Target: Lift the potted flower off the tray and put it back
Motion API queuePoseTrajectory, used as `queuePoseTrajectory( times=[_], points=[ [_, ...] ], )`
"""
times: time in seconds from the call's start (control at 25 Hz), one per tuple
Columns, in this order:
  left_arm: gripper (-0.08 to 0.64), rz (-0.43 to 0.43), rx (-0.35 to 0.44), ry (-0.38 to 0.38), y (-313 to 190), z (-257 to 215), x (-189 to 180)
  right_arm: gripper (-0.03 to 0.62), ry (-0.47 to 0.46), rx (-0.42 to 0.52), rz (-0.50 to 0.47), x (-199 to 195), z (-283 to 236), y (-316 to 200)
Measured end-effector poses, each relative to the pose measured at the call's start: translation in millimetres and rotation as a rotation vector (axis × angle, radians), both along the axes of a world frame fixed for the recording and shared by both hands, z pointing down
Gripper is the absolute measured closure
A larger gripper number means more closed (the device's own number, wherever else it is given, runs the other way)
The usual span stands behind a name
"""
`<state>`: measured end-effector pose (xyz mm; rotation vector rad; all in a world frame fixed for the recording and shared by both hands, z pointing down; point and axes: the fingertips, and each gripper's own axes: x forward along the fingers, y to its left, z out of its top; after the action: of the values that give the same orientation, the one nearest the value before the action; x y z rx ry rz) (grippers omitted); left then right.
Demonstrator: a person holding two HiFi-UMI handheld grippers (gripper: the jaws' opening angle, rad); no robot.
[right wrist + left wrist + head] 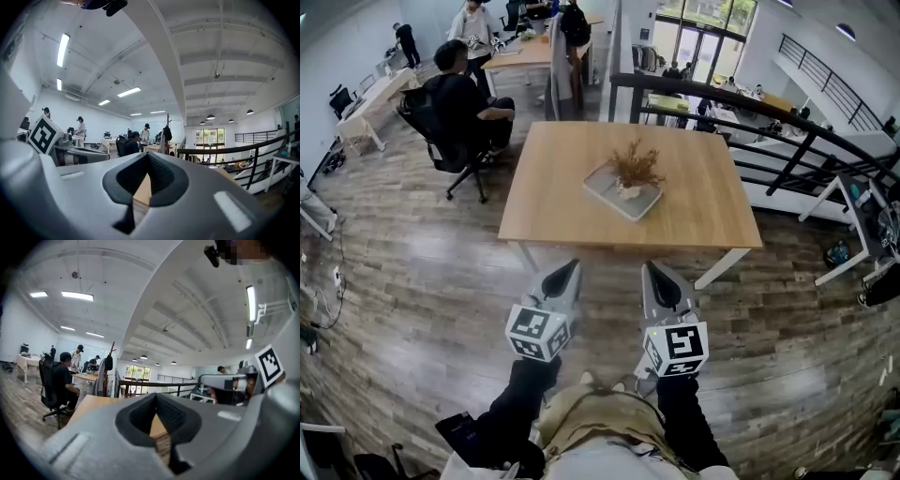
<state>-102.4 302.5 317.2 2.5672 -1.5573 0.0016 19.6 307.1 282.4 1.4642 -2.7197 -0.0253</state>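
Head view: the potted flower [635, 171] is seen upright in the tray [602, 194], its dry brown sprigs rising from a small pale pot. The tray is set at an angle about the middle of the wooden tabletop [553, 187].

Both grippers are held level over the wooden floor [412, 281], short of the tabletop's near edge, which lies at 12 o'clock from them. The left gripper [574, 265] is at 7 o'clock from the flower and the right gripper [648, 266] at about 6 o'clock. The flower is thus placed at 1 o'clock from the left fingers and at 12 o'clock from the right fingers, well apart from both and touched by neither.

In the left gripper view, the fingers of the left gripper [156, 398] are seen pressed together at their tips, with nothing clamped between them. Only a sliver of tabletop [157, 426] is visible through the notch under the dark pads. In the right gripper view, the fingers of the right gripper [148, 157] are likewise closed tip to tip on nothing, and a strip of tabletop [142, 190] is framed beneath them.

At 10 o'clock from the tabletop, a person [461, 94] is seated in an office chair [441, 141]. A dark railing [750, 108] is seen at 2 o'clock.
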Motion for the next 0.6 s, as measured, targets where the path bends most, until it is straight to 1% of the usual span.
queuePoseTrajectory(
  times=[0.32, 0.6],
  points=[
    [0.558, -0.006, -0.024, 0.007, -2.7, 14.4, -29.6, 0.588, -0.021, -0.039, 0.015, -22.0, 19.3, -9.0],
    [0.558, -0.020, -0.051, 0.004, -5.2, 27.8, -58.1, 0.588, -0.022, -0.052, 0.018, -46.0, 31.6, -16.0]
  ],
)
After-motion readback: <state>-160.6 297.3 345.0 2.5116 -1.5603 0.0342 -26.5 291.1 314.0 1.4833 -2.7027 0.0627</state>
